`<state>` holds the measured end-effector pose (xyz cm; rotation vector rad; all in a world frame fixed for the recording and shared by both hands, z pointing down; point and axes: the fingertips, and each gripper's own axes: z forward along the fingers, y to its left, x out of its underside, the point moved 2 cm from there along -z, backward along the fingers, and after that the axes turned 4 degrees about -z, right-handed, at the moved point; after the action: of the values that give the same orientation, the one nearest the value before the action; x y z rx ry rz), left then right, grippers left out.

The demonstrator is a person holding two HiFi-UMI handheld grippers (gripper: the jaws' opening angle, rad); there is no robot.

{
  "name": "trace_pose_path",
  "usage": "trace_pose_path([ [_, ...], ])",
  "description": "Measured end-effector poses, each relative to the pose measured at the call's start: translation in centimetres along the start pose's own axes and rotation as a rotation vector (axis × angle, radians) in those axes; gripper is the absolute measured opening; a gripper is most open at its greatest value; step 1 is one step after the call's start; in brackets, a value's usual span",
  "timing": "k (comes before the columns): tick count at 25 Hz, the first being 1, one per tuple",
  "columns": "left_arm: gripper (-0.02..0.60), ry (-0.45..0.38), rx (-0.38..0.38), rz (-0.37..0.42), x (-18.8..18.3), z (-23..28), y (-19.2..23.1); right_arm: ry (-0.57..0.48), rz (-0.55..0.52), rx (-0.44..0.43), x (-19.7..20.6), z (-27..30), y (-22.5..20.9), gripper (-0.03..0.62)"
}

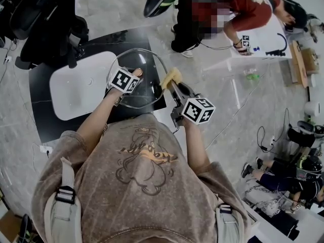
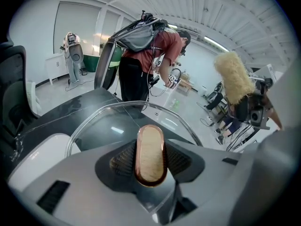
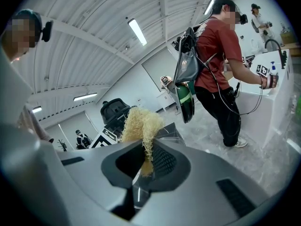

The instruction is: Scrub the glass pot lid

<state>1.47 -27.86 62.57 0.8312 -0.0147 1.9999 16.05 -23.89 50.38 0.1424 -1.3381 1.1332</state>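
Over the black tabletop (image 1: 50,128), head view: one round, clear glass pot lid (image 1: 149,89) with a thin metal rim lies over the right part of the top. Its left edge overlaps one white rectangular basin (image 1: 76,92). The glass is transparent, and the dark top shows through it. The left gripper (image 1: 133,77) has its jaws closed at the lid's centre. The right gripper (image 1: 174,86) holds one pale yellow fibrous scrubbing pad (image 1: 171,76) at the lid's right rim. Whether pad and rim touch cannot be told. One person in a red top (image 1: 243,14) bends over a white counter beyond the table.

Left gripper view: both jaws clamp one oval knob (image 2: 150,154) with a copper-coloured band and a beige face. The glass dome spreads away from the jaws, with its rim unbroken and a pale light reflection on the glass. The scrubbing pad appears at the upper right.

Right gripper view: the jaws stand narrow, pinching the lower end of the scrubbing pad, and loose fibres fan out above them. One marker cube (image 3: 106,135) of the left gripper shows just behind the pad.
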Motion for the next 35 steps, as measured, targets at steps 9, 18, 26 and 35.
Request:
trace_pose_path([
  [9, 0.183, 0.014, -0.019, 0.010, 0.3, 0.5, 0.2, 0.009, 0.000, -0.007, 0.0, 0.4, 0.0, 0.037],
  [18, 0.184, 0.010, -0.025, 0.007, 0.5, 0.6, -0.1, 0.017, 0.003, -0.006, 0.3, 0.3, -0.2, 0.037],
  [26, 0.186, -0.027, -0.041, 0.012, 0.1, 0.4, -0.1, 0.023, 0.007, -0.013, 0.6, 0.6, -0.3, 0.037],
  [35, 0.017, -0.243, -0.015, 0.016, -4.8, -4.0, -1.5, 0.023, 0.011, -0.023, 0.7, 1.0, -0.1, 0.037],
])
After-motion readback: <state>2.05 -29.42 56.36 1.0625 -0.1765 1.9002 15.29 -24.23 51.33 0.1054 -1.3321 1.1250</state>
